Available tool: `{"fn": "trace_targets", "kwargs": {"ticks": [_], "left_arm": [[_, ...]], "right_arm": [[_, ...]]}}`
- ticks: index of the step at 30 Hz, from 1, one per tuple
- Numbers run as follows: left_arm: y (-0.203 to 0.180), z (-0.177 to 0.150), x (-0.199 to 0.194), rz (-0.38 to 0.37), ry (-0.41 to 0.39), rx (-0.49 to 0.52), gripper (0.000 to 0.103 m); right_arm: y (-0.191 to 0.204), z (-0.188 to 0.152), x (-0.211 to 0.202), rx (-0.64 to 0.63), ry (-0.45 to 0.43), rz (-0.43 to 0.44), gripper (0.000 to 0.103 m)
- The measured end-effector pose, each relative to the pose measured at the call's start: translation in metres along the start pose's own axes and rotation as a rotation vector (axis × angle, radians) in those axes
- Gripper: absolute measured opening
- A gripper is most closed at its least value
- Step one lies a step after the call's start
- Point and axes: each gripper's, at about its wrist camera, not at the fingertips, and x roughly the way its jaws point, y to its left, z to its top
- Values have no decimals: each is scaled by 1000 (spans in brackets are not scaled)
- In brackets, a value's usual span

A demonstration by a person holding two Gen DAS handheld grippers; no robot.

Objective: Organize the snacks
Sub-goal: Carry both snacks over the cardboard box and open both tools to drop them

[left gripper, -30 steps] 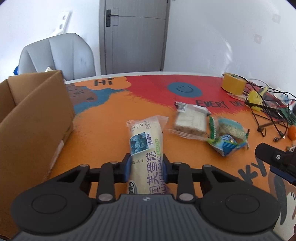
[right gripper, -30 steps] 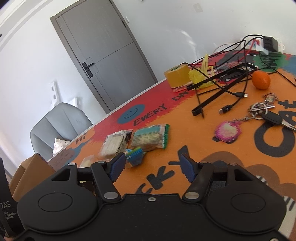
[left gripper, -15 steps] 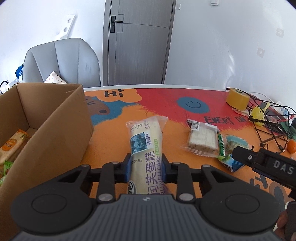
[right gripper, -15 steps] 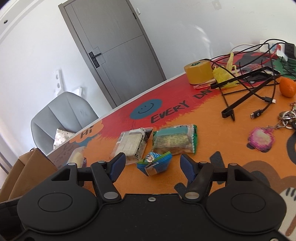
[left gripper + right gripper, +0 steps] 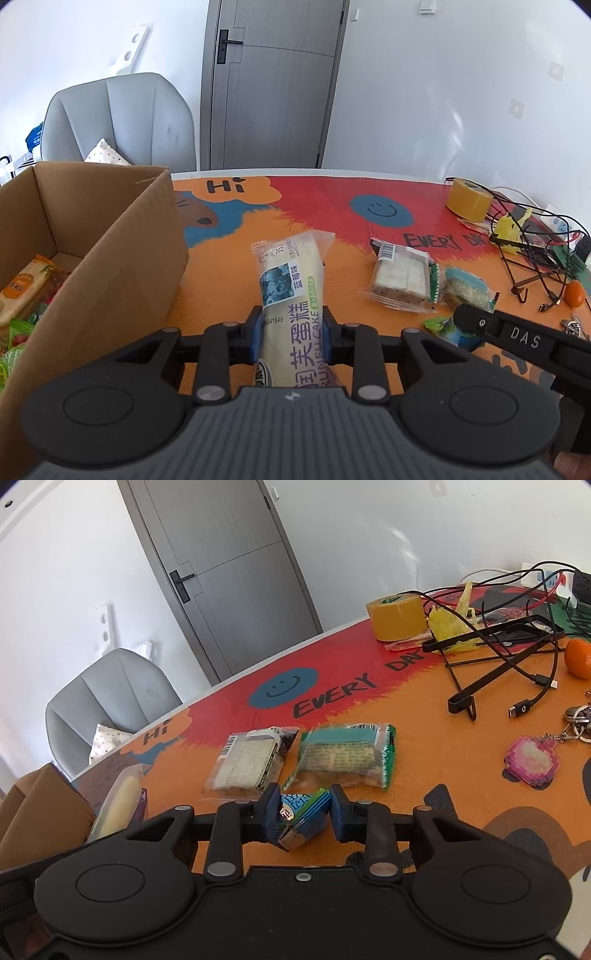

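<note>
My left gripper (image 5: 290, 334) is shut on a long white cake packet (image 5: 290, 295) and holds it above the table, right of the open cardboard box (image 5: 110, 266). The box holds several snacks (image 5: 22, 291). My right gripper (image 5: 303, 818) has its jaws closed against a small blue snack packet (image 5: 301, 814) on the table; it also shows in the left wrist view (image 5: 452, 330). A clear cracker packet (image 5: 249, 762) and a green packet (image 5: 345, 757) lie just beyond it. The held cake packet shows at the left in the right wrist view (image 5: 118, 805).
At the right of the colourful table mat (image 5: 406, 716) lie a tape roll (image 5: 395, 616), a yellow bag (image 5: 448, 626), black cables and a stand (image 5: 498, 653), an orange (image 5: 580, 657), keys and a pink keychain (image 5: 532, 760). A grey chair (image 5: 118, 118) stands behind the table.
My left gripper has lifted the cake packet higher, so the box's inside shows. My right gripper has moved forward onto the blue packet and narrowed around it.
</note>
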Motion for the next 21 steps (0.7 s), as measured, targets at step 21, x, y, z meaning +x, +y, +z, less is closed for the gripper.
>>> {"fn": "trace_targets", "kwargs": {"ticks": [21], "left_arm": [[-13,-7,-67,-12,-121,44,29]], "right_arm": [[1,-6,-70,25,-119,47,29]]}}
